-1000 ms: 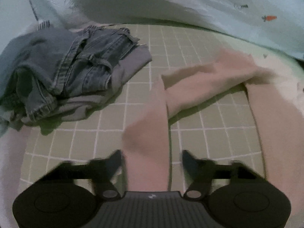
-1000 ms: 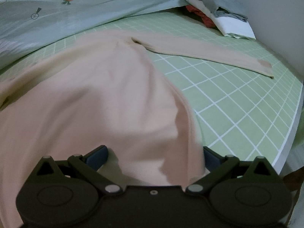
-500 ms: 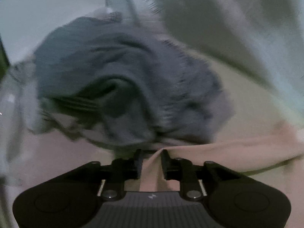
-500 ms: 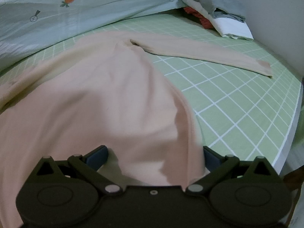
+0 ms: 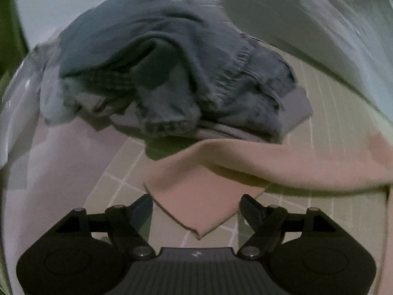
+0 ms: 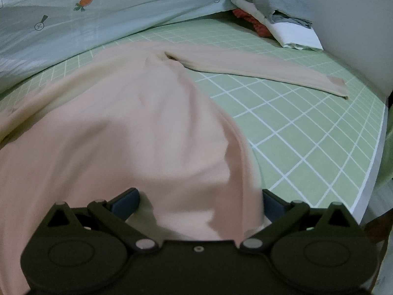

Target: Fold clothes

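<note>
A peach long-sleeved top (image 6: 137,127) lies spread on the green checked bed sheet (image 6: 307,132). Its right sleeve (image 6: 258,67) stretches out toward the bed's right edge. In the left wrist view the left sleeve (image 5: 258,164) lies stretched across the sheet, its cuff end (image 5: 199,209) lying between the fingers of my open left gripper (image 5: 196,211). My right gripper (image 6: 200,202) is open, with the hem of the top lying between its fingers.
A crumpled pair of blue jeans on a grey garment (image 5: 172,73) lies just beyond the left sleeve. A pale green duvet with carrot prints (image 6: 86,17) runs along the back. A pile of white, grey and red clothes (image 6: 277,22) sits at the far right by the wall.
My left gripper shut on the left sleeve's cuff and pulled it out toward the jeans, then opened and let it go. My right gripper stayed open and still.
</note>
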